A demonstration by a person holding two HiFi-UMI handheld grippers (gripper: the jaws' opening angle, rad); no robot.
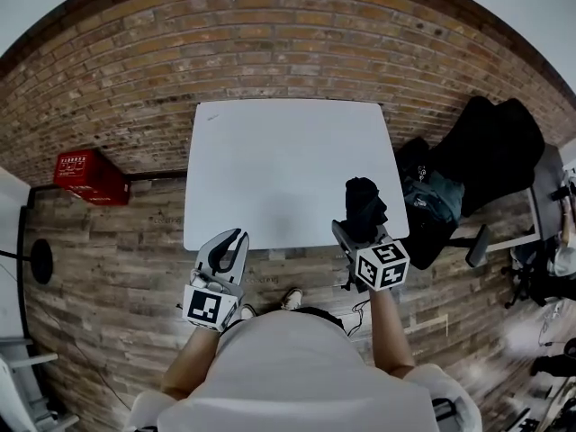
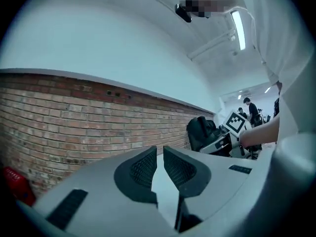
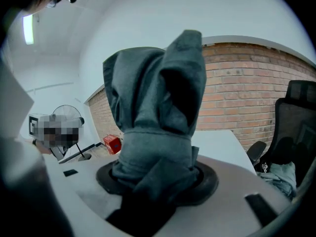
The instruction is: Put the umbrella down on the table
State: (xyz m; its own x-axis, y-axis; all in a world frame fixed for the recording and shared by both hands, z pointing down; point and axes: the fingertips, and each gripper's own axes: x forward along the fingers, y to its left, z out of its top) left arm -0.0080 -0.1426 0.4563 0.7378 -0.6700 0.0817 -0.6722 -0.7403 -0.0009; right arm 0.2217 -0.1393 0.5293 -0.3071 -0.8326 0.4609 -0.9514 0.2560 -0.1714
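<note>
Left hand-held gripper (image 1: 231, 241) just before one surface (image 1: 270, 151): jaws together, empty. Right hand-held gripper (image 1: 358, 229) clamped on one umbrella (image 1: 364, 202), over surface corner.

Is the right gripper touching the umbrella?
Touching. In the right gripper view, the right gripper clamps the folded umbrella between its jaws.

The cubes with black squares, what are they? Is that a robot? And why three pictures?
No robot: a person holds a hand-held gripper in each hand; each marked cube is part of one. The head view looks down from the person's head; the other two cameras ride on those hand-held grippers. The right hand-held gripper grips a folded dark umbrella over the white table, at its near right corner. The left hand-held gripper holds nothing, jaws almost together. The table is bare.
</note>
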